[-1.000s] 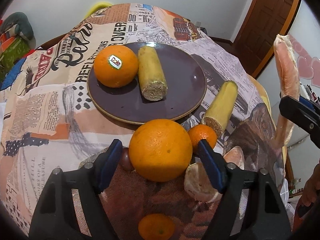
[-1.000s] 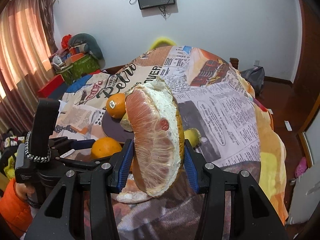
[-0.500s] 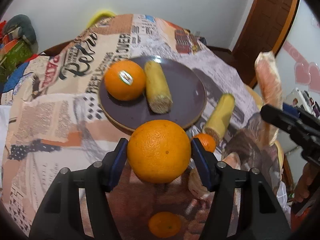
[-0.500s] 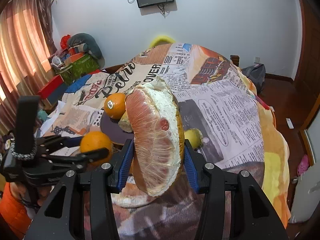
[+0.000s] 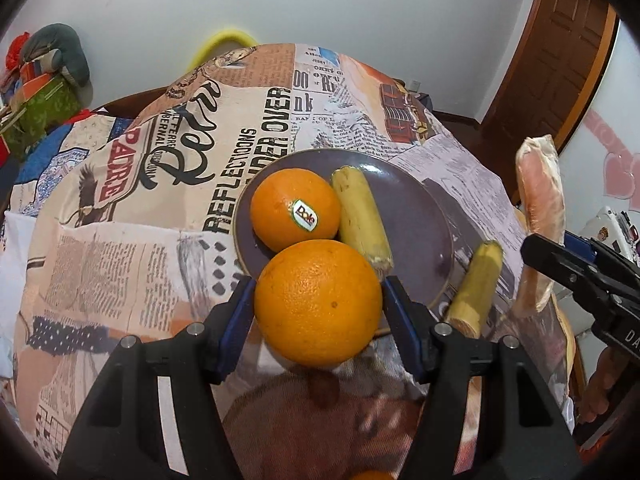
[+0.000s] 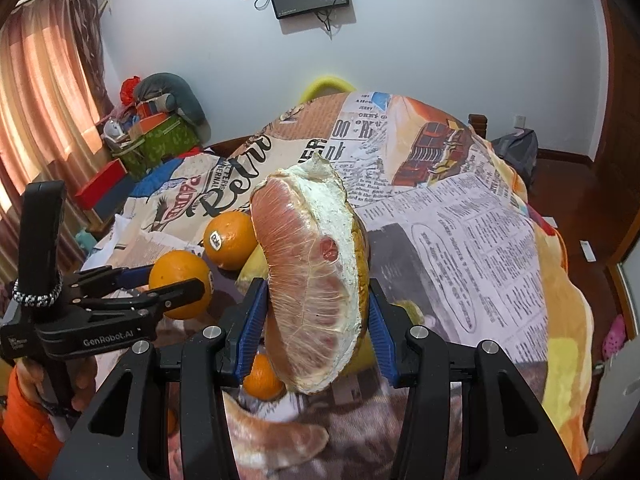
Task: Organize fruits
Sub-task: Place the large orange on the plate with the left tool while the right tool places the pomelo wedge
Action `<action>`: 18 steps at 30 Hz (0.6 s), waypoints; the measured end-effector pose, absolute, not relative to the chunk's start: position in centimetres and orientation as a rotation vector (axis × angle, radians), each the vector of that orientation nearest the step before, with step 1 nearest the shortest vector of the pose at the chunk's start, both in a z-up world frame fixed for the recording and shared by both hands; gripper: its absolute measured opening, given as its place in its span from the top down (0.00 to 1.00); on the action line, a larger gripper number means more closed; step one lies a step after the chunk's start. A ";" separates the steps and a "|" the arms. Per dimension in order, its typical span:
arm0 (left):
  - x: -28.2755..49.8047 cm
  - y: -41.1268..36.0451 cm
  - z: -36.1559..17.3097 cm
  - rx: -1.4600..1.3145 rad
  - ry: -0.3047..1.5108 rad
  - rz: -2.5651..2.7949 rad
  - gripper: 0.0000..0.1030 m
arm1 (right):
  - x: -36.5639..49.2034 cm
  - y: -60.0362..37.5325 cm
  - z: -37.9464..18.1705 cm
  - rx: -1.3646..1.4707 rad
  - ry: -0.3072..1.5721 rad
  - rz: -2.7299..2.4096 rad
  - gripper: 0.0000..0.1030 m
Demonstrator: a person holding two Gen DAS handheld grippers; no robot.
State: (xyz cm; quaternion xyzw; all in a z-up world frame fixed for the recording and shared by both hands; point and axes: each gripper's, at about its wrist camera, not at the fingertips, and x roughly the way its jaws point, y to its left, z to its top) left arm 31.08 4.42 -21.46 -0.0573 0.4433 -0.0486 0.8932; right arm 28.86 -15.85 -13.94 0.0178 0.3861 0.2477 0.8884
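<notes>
My left gripper (image 5: 318, 304) is shut on a large orange (image 5: 318, 304) and holds it above the near edge of a dark purple plate (image 5: 420, 220). The plate holds an orange with a Dole sticker (image 5: 294, 210) and a yellow corn piece (image 5: 362, 220). My right gripper (image 6: 314, 316) is shut on a pink pomelo wedge (image 6: 308, 280), held upright above the table. The wedge shows in the left wrist view (image 5: 540, 200), and the held orange in the right wrist view (image 6: 180, 284).
A second corn piece (image 5: 474, 288) lies right of the plate. A small mandarin (image 6: 262, 378) and another pomelo piece (image 6: 268, 436) lie near the table's front edge. The table carries a newspaper-print cloth (image 5: 120, 240). A wooden door (image 5: 552, 52) stands at the right.
My left gripper closed on the large orange, lifted it off the table and moved it toward the plate. The right gripper kept holding the pomelo wedge almost still.
</notes>
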 end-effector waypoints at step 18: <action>34.6 4.9 -23.2 -0.119 0.924 -0.070 0.39 | 34.8 -13.2 -16.5 0.028 0.886 0.529 0.56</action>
